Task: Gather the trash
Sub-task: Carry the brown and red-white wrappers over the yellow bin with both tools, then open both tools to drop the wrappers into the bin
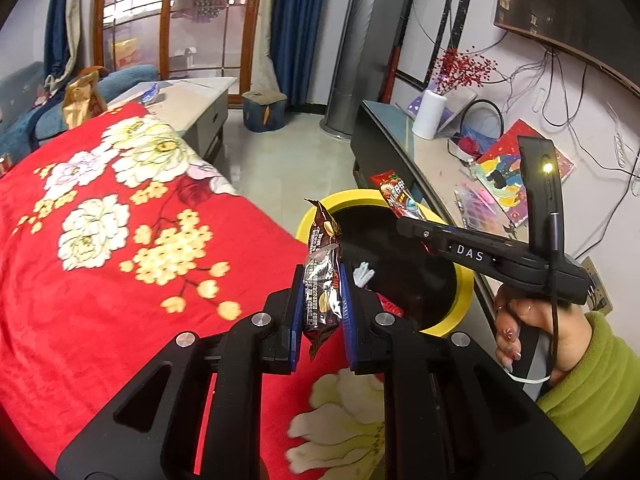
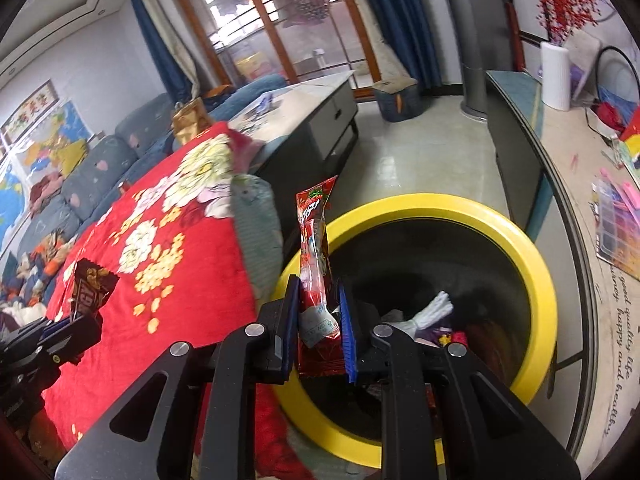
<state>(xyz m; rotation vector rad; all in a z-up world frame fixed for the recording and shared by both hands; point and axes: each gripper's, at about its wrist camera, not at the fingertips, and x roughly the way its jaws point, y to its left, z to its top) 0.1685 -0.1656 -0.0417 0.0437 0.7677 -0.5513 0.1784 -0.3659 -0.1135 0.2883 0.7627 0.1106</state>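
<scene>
Both pairs of jaws were nearly closed, each pinching a snack wrapper. The left gripper (image 1: 322, 312) held a dark brown wrapper (image 1: 325, 280) upright between its blue pads, and the right gripper (image 2: 320, 320) clamped a red wrapper (image 2: 316, 272) the same way.

The red flowered blanket (image 1: 100, 240) filled the left side of both views. Right of it, on the floor between the blanket and the long side counter (image 1: 432, 168), stood the black bin with a yellow rim (image 2: 536, 280). Some rubbish already lay at its bottom, including a white crumpled piece (image 2: 434, 312).

The red wrapper sat over the near left part of the bin's mouth in the right wrist view. The brown wrapper appeared just at the blanket's right edge, beside the yellow rim, probably not yet over the opening.

I judged the task partly done: 2 wrappers were in hand but neither had been dropped. A gold bag (image 1: 82, 98) at the far end of the blanket possibly remained to be collected. Nothing else loose showed on the blanket.
</scene>
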